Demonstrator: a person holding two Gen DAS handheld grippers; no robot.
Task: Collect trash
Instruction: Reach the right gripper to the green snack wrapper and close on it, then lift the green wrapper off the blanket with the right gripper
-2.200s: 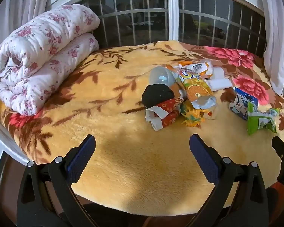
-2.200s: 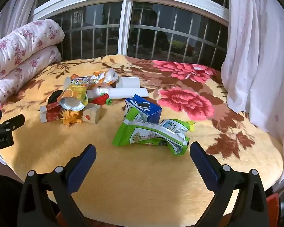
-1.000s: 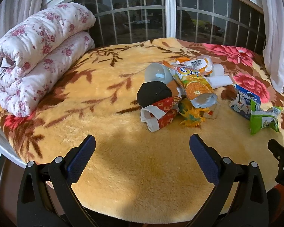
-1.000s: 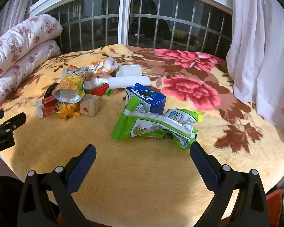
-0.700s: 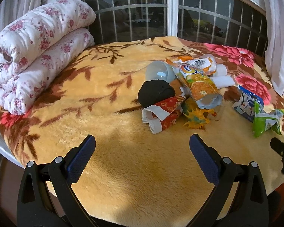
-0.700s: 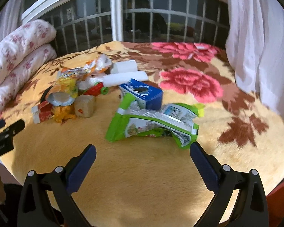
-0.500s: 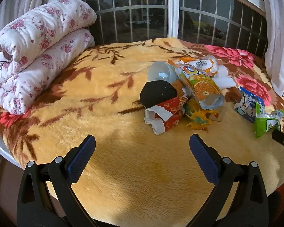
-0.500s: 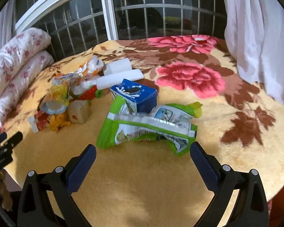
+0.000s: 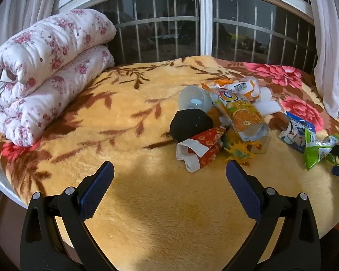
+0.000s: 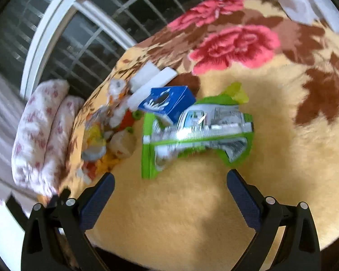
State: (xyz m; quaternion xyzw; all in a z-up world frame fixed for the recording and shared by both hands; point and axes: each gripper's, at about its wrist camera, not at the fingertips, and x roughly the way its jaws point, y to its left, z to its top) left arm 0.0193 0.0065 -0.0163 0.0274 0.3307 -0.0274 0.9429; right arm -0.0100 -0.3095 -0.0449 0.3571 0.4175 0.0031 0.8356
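Trash lies in a pile on the yellow floral blanket (image 9: 128, 203). A green snack bag (image 10: 196, 135) lies just ahead of my right gripper (image 10: 169, 187), which is open, empty and tilted. A blue carton (image 10: 167, 103) sits behind the bag. In the left wrist view my left gripper (image 9: 169, 180) is open and empty, short of a red and white wrapper (image 9: 201, 149), a black round object (image 9: 189, 124), an orange juice pouch (image 9: 244, 115) and a clear cup (image 9: 192, 99). The green bag (image 9: 316, 149) and the carton (image 9: 293, 131) lie at the right.
A rolled floral quilt (image 9: 40, 67) lies at the left of the bed. A barred window (image 9: 205, 24) stands behind and white curtains (image 9: 330, 45) hang at the right. A yellow toy (image 9: 239, 151) and white rolls (image 10: 153, 79) lie in the pile.
My right gripper has moved closer to the green bag and rolled, so its view is tilted and blurred. My left gripper has barely moved.
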